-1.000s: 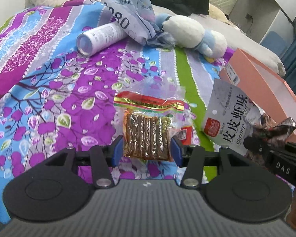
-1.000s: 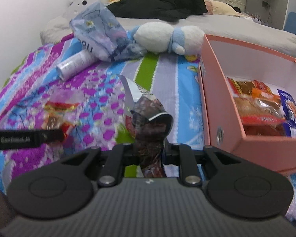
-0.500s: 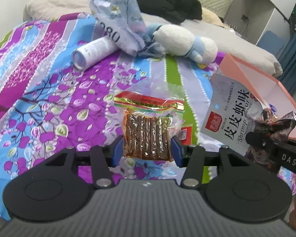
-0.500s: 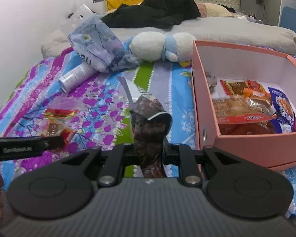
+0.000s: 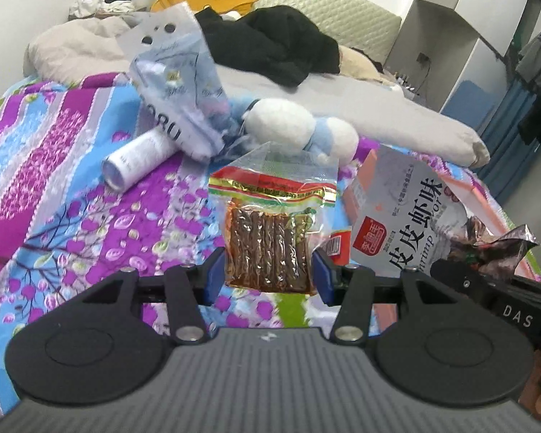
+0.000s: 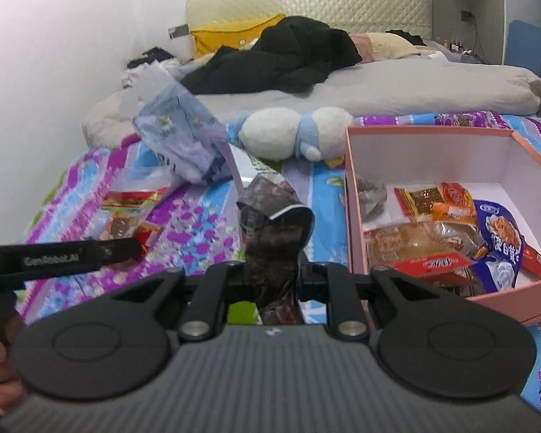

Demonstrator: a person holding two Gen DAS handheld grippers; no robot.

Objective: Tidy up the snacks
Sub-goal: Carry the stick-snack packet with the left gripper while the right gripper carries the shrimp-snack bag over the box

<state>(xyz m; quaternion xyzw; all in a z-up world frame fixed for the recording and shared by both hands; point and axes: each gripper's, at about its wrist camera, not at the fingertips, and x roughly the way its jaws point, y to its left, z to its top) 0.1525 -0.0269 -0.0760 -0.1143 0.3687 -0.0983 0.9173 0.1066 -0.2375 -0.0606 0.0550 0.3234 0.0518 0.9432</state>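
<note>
My left gripper [image 5: 268, 274] is shut on a clear packet of brown snack sticks [image 5: 268, 249] with a red and gold top, held above the bedspread. The same packet [image 6: 126, 216] shows at the left of the right wrist view. My right gripper [image 6: 272, 270] is shut on a grey shrimp snack bag [image 6: 270, 223], seen from its edge. That bag [image 5: 404, 223] hangs at the right of the left wrist view, beside the packet. A pink box [image 6: 353, 187] with several snack packs inside sits on the bed to the right.
On the purple flowered bedspread [image 5: 72, 187] lie a white tube [image 5: 137, 162], a pale blue plastic bag [image 5: 184, 90] and a white and blue plush toy [image 5: 299, 126]. A black garment [image 6: 288, 57] and pillows lie farther back. A hand [image 6: 0, 371] shows at lower left.
Both grippers have risen with their snacks; the bedspread has dropped away below. More of the pink box's inside shows in the right wrist view.
</note>
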